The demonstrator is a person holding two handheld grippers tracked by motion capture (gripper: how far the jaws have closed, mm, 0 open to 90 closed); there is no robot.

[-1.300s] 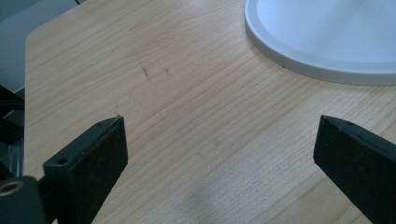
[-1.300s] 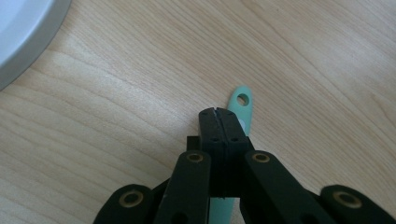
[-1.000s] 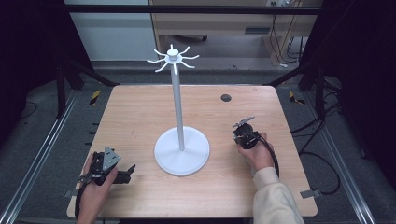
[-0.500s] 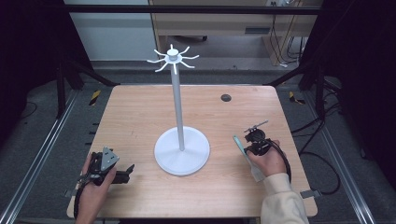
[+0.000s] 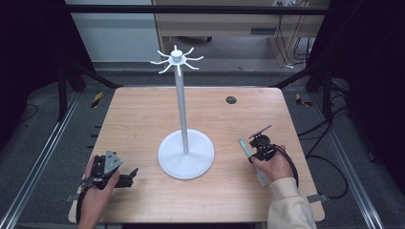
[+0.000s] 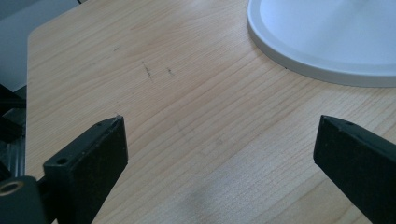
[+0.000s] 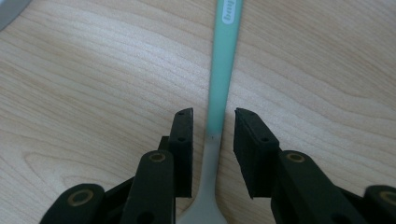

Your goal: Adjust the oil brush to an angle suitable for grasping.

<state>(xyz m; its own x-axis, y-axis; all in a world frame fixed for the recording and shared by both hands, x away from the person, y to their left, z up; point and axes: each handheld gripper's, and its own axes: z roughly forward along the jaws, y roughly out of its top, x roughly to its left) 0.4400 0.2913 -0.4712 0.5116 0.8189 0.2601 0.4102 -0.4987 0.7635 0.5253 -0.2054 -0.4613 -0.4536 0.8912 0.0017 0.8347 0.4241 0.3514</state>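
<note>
A utensil with a teal handle point(image 7: 223, 70) and a pale grey neck lies flat on the wooden table point(image 5: 143, 119). My right gripper point(image 7: 212, 116) is low over it, its jaws on either side of the handle with a small gap on each side, so it is open. In the high view the teal handle point(image 5: 244, 147) pokes out just left of the right gripper point(image 5: 252, 151). My left gripper point(image 5: 131, 176) rests at the front left, open wide over bare wood point(image 6: 219, 140).
A white stand with a round base point(image 5: 186, 155), a tall pole point(image 5: 180, 105) and several hook arms on top occupies the table's middle. Its base rim point(image 6: 327, 37) lies ahead of the left gripper. A dark round hole point(image 5: 231, 99) sits at the back right.
The right hand has moved right and towards the table's front. The teal handle, unseen a second ago, now lies on the table beside the right gripper. The left gripper has stayed put.
</note>
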